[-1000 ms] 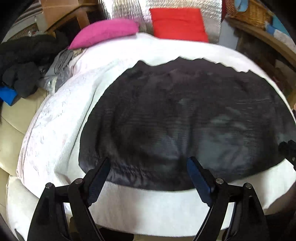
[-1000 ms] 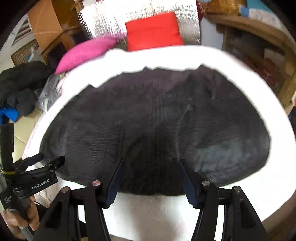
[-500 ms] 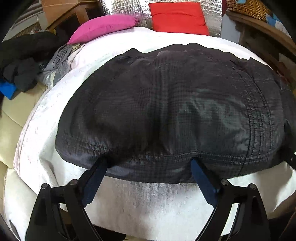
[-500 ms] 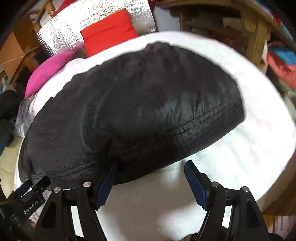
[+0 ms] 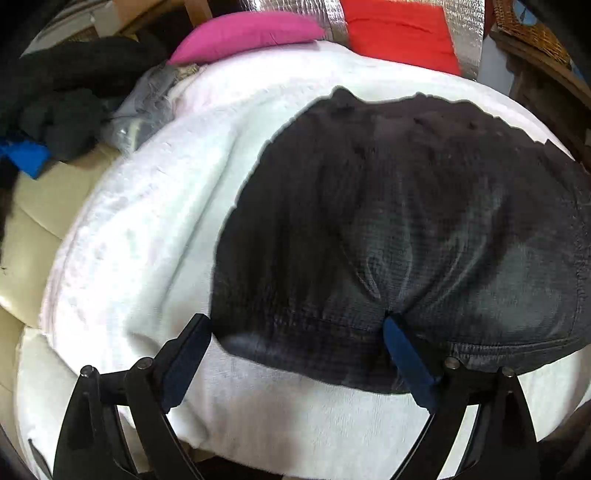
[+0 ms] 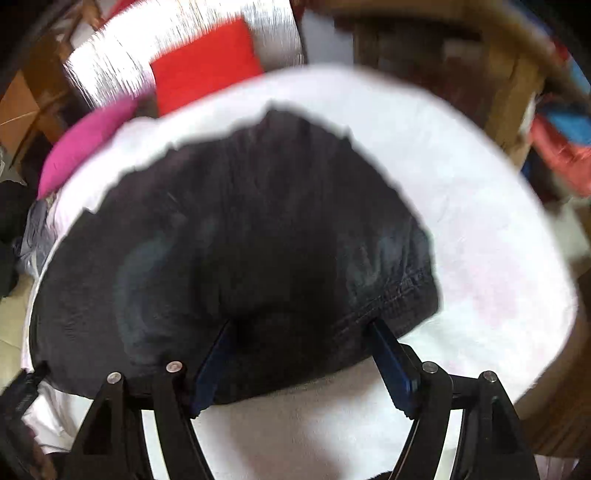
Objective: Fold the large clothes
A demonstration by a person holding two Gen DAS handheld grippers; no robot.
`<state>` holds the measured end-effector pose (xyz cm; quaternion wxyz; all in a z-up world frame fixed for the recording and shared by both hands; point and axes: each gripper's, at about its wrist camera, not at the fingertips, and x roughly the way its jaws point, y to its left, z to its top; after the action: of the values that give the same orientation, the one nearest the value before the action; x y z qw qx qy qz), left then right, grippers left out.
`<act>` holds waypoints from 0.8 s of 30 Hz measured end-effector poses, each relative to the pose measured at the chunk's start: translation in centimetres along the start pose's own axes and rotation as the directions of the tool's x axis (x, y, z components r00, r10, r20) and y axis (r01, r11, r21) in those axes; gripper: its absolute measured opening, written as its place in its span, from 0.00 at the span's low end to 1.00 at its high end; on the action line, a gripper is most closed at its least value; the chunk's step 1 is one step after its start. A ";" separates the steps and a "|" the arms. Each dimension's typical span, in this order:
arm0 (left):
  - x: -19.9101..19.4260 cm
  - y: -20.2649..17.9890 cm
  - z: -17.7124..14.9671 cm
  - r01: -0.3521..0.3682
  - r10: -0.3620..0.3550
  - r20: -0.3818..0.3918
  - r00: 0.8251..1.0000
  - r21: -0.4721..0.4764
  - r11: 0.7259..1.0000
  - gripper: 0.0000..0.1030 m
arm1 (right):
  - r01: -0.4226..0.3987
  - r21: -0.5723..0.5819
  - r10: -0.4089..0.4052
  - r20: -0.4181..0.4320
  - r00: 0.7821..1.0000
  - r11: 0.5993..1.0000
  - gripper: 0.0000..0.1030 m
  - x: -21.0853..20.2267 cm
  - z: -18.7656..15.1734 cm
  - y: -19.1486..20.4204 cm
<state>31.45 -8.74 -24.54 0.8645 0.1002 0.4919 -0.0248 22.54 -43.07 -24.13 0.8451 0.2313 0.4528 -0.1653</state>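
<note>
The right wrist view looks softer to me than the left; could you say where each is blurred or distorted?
Right wrist view: motion smear throughout, worst on the red cushion and shelves; left wrist view: sharper, black garment weave readable; both bulge from fisheye.

Black jacket on a white blanket

Ahead of the black-framed, blue-padded left gripper (image 5: pixel 297 334) lies a black jacket (image 5: pixel 406 229) with a fine grid weave on a white blanket (image 5: pixel 147 229). Beyond it sit a pink cushion (image 5: pixel 247 33), a red cushion (image 5: pixel 399 33) and silver foil (image 6: pixel 122 55). A blue scrap (image 5: pixel 22 157) shows far left.
</note>
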 end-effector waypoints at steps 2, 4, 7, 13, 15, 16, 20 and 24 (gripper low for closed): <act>-1.3 0.1 -0.2 -0.006 0.006 0.014 1.000 0.000 1.000 0.92 | -0.016 0.019 0.016 -0.005 1.000 1.000 0.76 -0.5 0.3 -0.2; -3.2 0.0 -0.5 -0.014 0.014 0.046 0.999 0.009 1.000 0.92 | -0.028 0.005 0.028 0.025 0.999 1.000 0.76 -2.4 -0.1 0.2; -7.4 -0.1 -1.6 -0.034 0.033 0.133 0.991 0.009 0.999 0.92 | -0.059 -0.048 0.062 0.060 0.996 0.997 0.76 -5.9 -1.7 1.4; -16.3 0.1 -5.7 -0.034 0.040 0.254 0.966 -0.028 0.999 0.92 | -0.069 -0.165 0.095 0.158 0.983 0.984 0.76 -12.9 -7.7 5.1; -18.6 0.6 -6.3 -0.037 0.044 0.285 0.957 -0.029 0.999 0.92 | -0.052 -0.210 0.093 0.191 0.977 0.976 0.76 -15.6 -9.9 5.9; -20.1 0.7 -7.0 -0.039 0.046 0.311 0.949 -0.030 0.999 0.92 | -0.037 -0.226 0.087 0.217 0.972 0.973 0.76 -17.1 -10.9 6.4; -25.4 1.9 -8.9 -0.009 0.026 0.403 0.915 -0.043 0.999 0.93 | 0.014 -0.269 0.069 0.295 0.953 0.963 0.76 -21.7 -13.4 7.4; -28.7 3.4 -9.7 0.051 -0.015 0.459 0.888 -0.066 0.997 0.98 | 0.051 -0.277 0.054 0.359 0.932 0.960 0.76 -24.9 -14.6 7.8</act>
<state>8.95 -5.13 -4.24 0.9587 0.0504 0.2766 -0.0437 3.00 -26.90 -8.36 0.9385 0.0745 0.3074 -0.1387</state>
